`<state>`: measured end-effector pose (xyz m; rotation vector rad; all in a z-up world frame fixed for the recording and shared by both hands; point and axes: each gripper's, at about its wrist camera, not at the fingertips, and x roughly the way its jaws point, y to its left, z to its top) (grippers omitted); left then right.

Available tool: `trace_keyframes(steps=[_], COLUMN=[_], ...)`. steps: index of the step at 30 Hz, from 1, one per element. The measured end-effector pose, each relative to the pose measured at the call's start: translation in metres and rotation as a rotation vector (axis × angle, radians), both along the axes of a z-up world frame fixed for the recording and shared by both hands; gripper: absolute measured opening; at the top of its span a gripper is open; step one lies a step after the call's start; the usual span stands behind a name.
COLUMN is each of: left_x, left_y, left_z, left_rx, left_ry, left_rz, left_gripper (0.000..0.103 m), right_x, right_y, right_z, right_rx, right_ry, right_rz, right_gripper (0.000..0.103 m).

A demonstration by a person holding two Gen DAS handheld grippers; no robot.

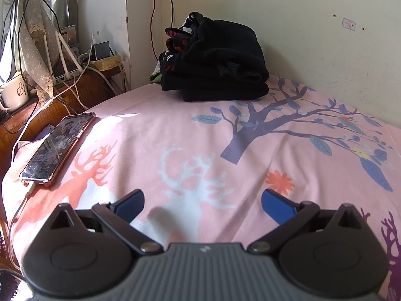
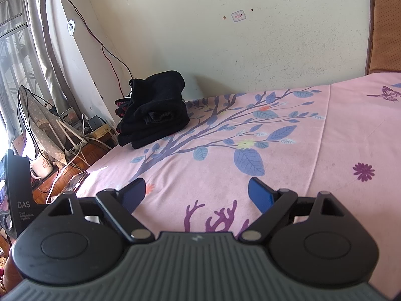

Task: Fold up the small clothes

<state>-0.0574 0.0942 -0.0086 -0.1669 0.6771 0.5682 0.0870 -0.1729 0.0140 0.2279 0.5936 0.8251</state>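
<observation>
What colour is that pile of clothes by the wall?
Mostly black pile of clothes, some red-patterned pieces; clearest in left wrist view.

The bedsheet (image 1: 200,135) is soft matt printed cloth. The clothes (image 1: 220,60) are matt, fuzzy black fabric. The phone (image 1: 56,148) looks glossy, the desk (image 1: 82,92) polished wood.

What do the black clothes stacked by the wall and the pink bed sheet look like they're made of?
Black clothes: seemingly a soft, matte knit or fleece; no shine, thick rounded folds, ribbed cuff showing. Pink bed sheet: likely thin woven cotton or a blend, matte, with printed tree and deer motifs and shallow creases. Neither can be confirmed by sight.
</observation>
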Motion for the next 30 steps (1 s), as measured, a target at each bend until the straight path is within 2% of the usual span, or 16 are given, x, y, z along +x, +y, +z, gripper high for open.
trace_keyframes(steps=[30], left_x=[-0.0001], left_y=[-0.0011], left_z=[0.0001], left_rx=[0.026], left_ry=[0.006], left_rz=[0.000], left_gripper=[0.103], right_x=[-0.0002], right_y=[0.0001], right_z=[-0.0004], right_rx=[0.001], right_ry=[0.000], right_rz=[-0.001], right_gripper=[0.091])
